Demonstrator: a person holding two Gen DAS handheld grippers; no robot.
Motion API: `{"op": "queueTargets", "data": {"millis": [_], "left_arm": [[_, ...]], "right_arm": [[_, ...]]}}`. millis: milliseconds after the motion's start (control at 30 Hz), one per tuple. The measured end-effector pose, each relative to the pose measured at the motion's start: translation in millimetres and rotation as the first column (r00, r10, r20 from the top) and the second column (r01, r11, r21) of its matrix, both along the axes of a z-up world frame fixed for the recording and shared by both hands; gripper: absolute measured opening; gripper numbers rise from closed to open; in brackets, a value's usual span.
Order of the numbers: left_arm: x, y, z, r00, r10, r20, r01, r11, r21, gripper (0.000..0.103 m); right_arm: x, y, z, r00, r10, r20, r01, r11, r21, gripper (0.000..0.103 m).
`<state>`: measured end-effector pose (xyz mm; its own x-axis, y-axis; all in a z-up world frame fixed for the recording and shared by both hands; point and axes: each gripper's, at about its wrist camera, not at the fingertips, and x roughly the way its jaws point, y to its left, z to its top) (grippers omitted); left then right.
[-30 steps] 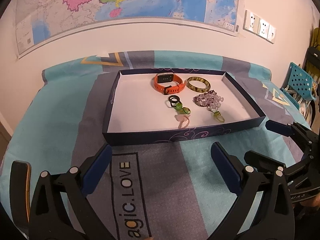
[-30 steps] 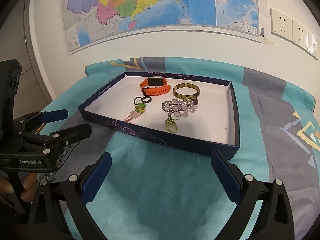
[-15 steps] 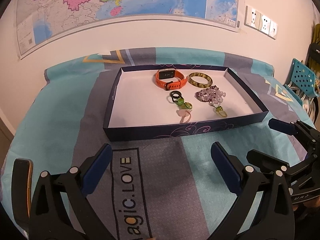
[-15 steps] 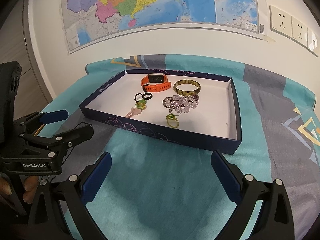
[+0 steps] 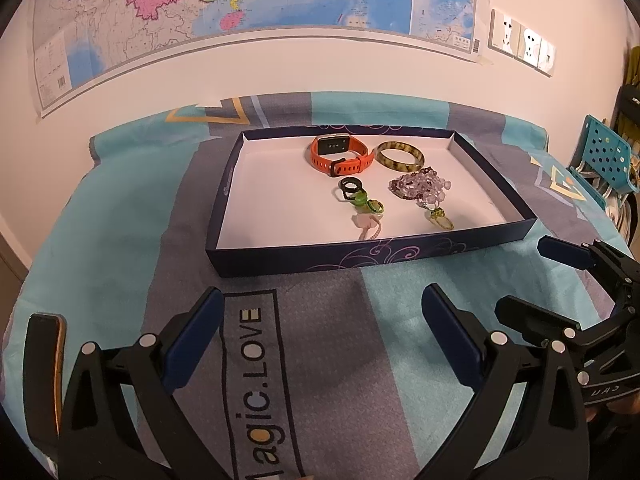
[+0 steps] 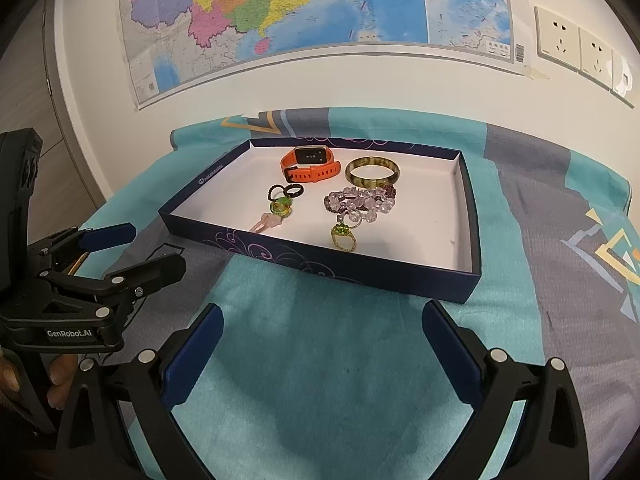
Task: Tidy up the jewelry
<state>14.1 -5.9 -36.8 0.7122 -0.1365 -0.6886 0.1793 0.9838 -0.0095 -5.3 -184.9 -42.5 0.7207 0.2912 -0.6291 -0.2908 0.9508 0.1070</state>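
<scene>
only the right wrist view shows fingers [image 6: 60, 380] on the left gripper's [image 6: 132, 250] handle. both it and the right gripper [image 6: 320, 340] hang empty, jaws wide apart, over bare cloth [image 5: 320, 360] near the tray [image 5: 360, 258]. the tray's long side runs left to right; the orange watch [image 5: 340, 156], bangle [image 5: 399, 156], beads [image 5: 420, 190] and rings [image 5: 360, 200] lie toward its far right, its left half bare.
</scene>
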Motion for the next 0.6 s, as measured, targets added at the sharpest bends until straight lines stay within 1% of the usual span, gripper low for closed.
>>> {"op": "queueTargets", "data": {"millis": [600], "left_arm": [[0.0, -2.1, -2.2, 1.000, 0.004, -0.015, -0.004, 1.000, 0.007, 0.097]], "right_arm": [[-1.0, -0.9, -0.9, 1.000, -0.003, -0.009, 0.003, 1.000, 0.008, 0.096]]}}
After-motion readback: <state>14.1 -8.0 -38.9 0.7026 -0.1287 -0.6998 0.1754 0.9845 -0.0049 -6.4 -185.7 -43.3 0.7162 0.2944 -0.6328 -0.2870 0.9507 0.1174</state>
